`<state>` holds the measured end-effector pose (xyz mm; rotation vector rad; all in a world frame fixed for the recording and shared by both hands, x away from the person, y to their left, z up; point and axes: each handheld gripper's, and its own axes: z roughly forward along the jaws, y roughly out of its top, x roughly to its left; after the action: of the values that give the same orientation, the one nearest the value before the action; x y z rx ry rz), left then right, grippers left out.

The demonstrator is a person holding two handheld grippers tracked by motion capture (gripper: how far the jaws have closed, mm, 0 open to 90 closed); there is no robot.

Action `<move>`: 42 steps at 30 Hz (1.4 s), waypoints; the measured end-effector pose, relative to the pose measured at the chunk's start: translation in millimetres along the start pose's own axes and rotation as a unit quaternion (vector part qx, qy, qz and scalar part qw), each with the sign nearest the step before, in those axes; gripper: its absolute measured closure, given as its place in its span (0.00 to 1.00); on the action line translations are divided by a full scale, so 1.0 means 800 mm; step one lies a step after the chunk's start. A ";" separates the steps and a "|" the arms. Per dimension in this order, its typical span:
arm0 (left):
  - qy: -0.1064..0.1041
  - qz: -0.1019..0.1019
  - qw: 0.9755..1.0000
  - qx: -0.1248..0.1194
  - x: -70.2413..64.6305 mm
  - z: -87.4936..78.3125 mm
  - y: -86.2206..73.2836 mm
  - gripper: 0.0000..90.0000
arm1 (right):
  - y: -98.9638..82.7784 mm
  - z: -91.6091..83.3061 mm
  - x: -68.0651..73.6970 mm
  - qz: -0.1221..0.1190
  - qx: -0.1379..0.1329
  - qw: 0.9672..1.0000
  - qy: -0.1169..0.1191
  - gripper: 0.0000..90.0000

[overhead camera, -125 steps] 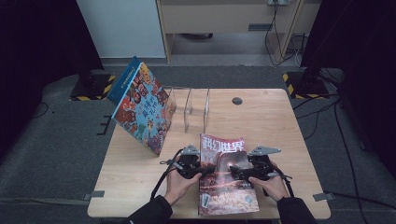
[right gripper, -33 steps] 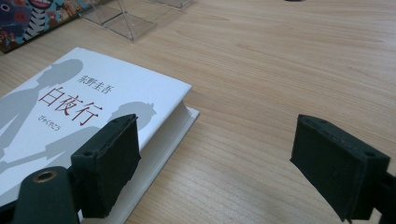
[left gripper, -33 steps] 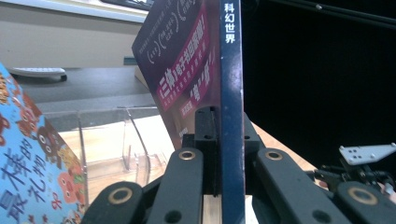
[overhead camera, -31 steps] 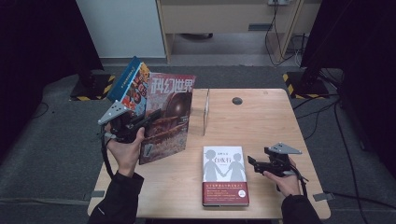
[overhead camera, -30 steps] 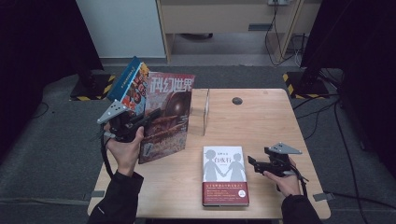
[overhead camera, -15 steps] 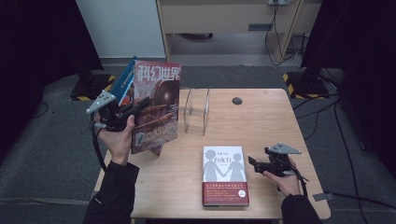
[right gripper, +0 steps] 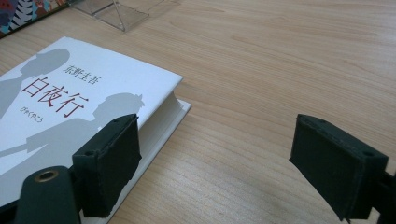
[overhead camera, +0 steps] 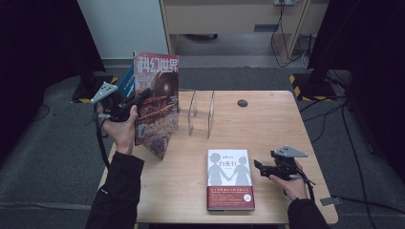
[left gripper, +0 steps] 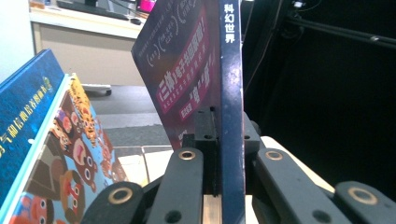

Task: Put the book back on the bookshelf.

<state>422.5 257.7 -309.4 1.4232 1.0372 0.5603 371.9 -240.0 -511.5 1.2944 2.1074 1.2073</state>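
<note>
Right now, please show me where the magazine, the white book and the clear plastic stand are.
magazine (overhead camera: 157,102): high view, on the middle of its front cover.
white book (overhead camera: 229,177): high view, on the cover, at the grey figures.
clear plastic stand (overhead camera: 200,114): high view, on an upright divider.

Grey carpet floor (overhead camera: 57,157) — black curtains (overhead camera: 38,52), wooden cabinet (overhead camera: 229,19) behind.
</note>
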 end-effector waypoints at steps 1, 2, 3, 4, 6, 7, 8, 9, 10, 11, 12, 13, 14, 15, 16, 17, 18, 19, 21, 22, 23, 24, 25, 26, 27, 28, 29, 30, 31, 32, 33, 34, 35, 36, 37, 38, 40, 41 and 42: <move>0.004 0.002 1.000 0.003 0.001 0.004 0.000 0.93 | 0.000 0.000 0.000 0.001 0.001 1.000 0.001 0.17; 0.006 0.002 1.000 0.006 0.002 0.007 -0.001 0.93 | -0.001 0.001 0.000 0.001 0.000 1.000 0.000 0.17; 0.007 0.002 1.000 0.009 0.004 0.011 -0.001 0.93 | -0.001 0.001 -0.001 0.001 0.001 1.000 -0.001 0.17; 0.007 0.000 1.000 0.011 0.005 0.015 -0.002 0.93 | -0.001 0.001 -0.001 0.001 0.001 1.000 -0.002 0.17; 0.007 -0.003 1.000 0.012 0.009 0.022 -0.003 0.93 | -0.001 0.001 -0.001 0.002 0.002 1.000 -0.002 0.17; 0.006 -0.005 1.000 0.011 0.010 0.026 -0.004 0.93 | -0.001 0.002 -0.002 0.001 0.001 1.000 -0.003 0.17; 0.006 -0.006 1.000 0.010 0.012 0.029 -0.005 0.93 | -0.001 0.002 -0.002 0.001 0.002 1.000 -0.003 0.17; 0.007 -0.009 1.000 0.011 0.014 0.033 -0.005 0.93 | -0.001 0.002 -0.002 0.000 0.002 1.000 -0.003 0.17; 0.008 -0.009 1.000 0.010 0.016 0.037 -0.006 0.93 | -0.001 0.002 -0.002 0.000 0.001 1.000 -0.003 0.17; 0.008 -0.006 1.000 0.010 0.017 0.040 -0.007 0.93 | -0.001 0.002 -0.003 -0.001 0.000 1.000 -0.002 0.18; 0.011 -0.006 1.000 0.011 0.018 0.042 -0.007 0.93 | -0.001 0.002 -0.003 0.000 0.001 1.000 -0.002 0.17; 0.014 -0.009 1.000 0.009 0.020 0.045 -0.008 0.93 | -0.001 0.002 -0.004 0.001 0.001 1.000 -0.003 0.17; 0.015 -0.011 1.000 0.009 0.022 0.048 -0.009 0.93 | -0.001 0.002 -0.005 0.002 0.001 1.000 -0.003 0.17; 0.016 -0.016 1.000 0.007 0.025 0.050 -0.010 0.93 | -0.001 0.003 -0.006 0.003 0.001 1.000 -0.003 0.17; 0.016 -0.017 1.000 0.006 0.028 0.053 -0.011 0.93 | -0.002 0.003 -0.007 0.002 0.003 1.000 -0.004 0.17; 0.017 -0.019 1.000 0.005 0.030 0.055 -0.012 0.93 | -0.002 0.003 -0.007 0.003 0.004 1.000 -0.005 0.17; 0.019 -0.021 1.000 0.004 0.032 0.058 -0.014 0.93 | -0.002 0.004 -0.008 0.003 0.004 1.000 -0.006 0.17; 0.020 -0.020 1.000 0.004 0.034 0.061 -0.015 0.93 | -0.003 0.004 -0.008 0.005 0.005 1.000 -0.007 0.17; 0.024 -0.023 0.999 0.007 0.038 0.067 -0.018 0.93 | -0.004 0.005 -0.009 0.001 0.007 1.000 -0.009 0.17; 0.025 -0.024 0.999 0.005 0.040 0.070 -0.019 0.93 | -0.004 0.006 -0.010 0.001 0.009 1.000 -0.010 0.17; 0.027 -0.024 0.999 0.004 0.041 0.072 -0.020 0.93 | -0.004 0.006 -0.010 0.001 0.009 1.000 -0.011 0.16; 0.028 -0.025 0.999 0.003 0.042 0.075 -0.021 0.93 | -0.004 0.007 -0.010 0.003 0.010 1.000 -0.013 0.16; 0.029 -0.025 0.999 0.001 0.044 0.078 -0.022 0.93 | -0.004 0.007 -0.011 0.003 0.011 1.000 -0.015 0.16; 0.030 -0.027 0.999 0.001 0.046 0.081 -0.023 0.93 | -0.005 0.008 -0.012 0.003 0.012 1.000 -0.019 0.16; 0.032 -0.030 0.999 0.000 0.047 0.084 -0.024 0.93 | -0.005 0.008 -0.012 0.004 0.013 1.000 -0.023 0.16; 0.031 -0.031 0.999 -0.002 0.050 0.086 -0.025 0.93 | -0.005 0.008 -0.013 0.006 0.015 1.000 -0.027 0.16; 0.031 -0.035 0.999 0.000 0.052 0.089 -0.027 0.93 | -0.006 0.008 -0.015 0.005 0.016 0.999 -0.032 0.15; 0.032 -0.040 0.999 0.000 0.054 0.092 -0.028 0.93 | -0.007 0.008 -0.016 0.006 0.019 0.999 -0.037 0.15; 0.031 -0.043 0.999 -0.001 0.056 0.095 -0.030 0.93 | -0.008 0.008 -0.018 0.007 0.020 0.999 -0.042 0.15; 0.032 -0.042 0.999 -0.002 0.056 0.097 -0.032 0.93 | -0.009 0.008 -0.019 0.010 0.024 0.998 -0.049 0.15; 0.033 -0.043 0.999 -0.005 0.057 0.100 -0.033 0.93 | -0.010 0.008 -0.021 0.012 0.027 0.998 -0.054 0.15; 0.034 -0.045 0.998 -0.009 0.057 0.102 -0.034 0.93 | -0.011 0.008 -0.023 0.012 0.030 0.998 -0.059 0.14; 0.033 -0.050 0.998 -0.012 0.058 0.104 -0.034 0.93 | -0.011 0.008 -0.024 0.013 0.034 0.997 -0.063 0.14; 0.032 -0.055 0.998 -0.013 0.060 0.106 -0.034 0.93 | -0.012 0.008 -0.025 0.016 0.035 0.997 -0.067 0.14; 0.034 -0.057 0.998 -0.014 0.061 0.107 -0.034 0.93 | -0.013 0.008 -0.025 0.017 0.037 0.997 -0.070 0.14; 0.037 -0.059 0.997 -0.015 0.063 0.108 -0.033 0.93 | -0.013 0.008 -0.026 0.016 0.038 0.997 -0.072 0.14; 0.042 -0.058 0.997 -0.020 0.063 0.112 -0.031 0.93 | -0.014 0.007 -0.027 0.014 0.037 0.997 -0.073 0.14; 0.045 -0.052 0.997 -0.018 0.061 0.114 -0.030 0.93 | -0.014 0.007 -0.027 0.014 0.035 0.997 -0.074 0.14; 0.047 -0.048 0.998 -0.016 0.060 0.116 -0.029 0.93 | -0.013 0.007 -0.027 0.015 0.035 0.997 -0.073 0.14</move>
<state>517.3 246.2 -358.1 1.3212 1.1597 0.5749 381.0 -258.2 -525.8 1.4043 2.0480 1.0261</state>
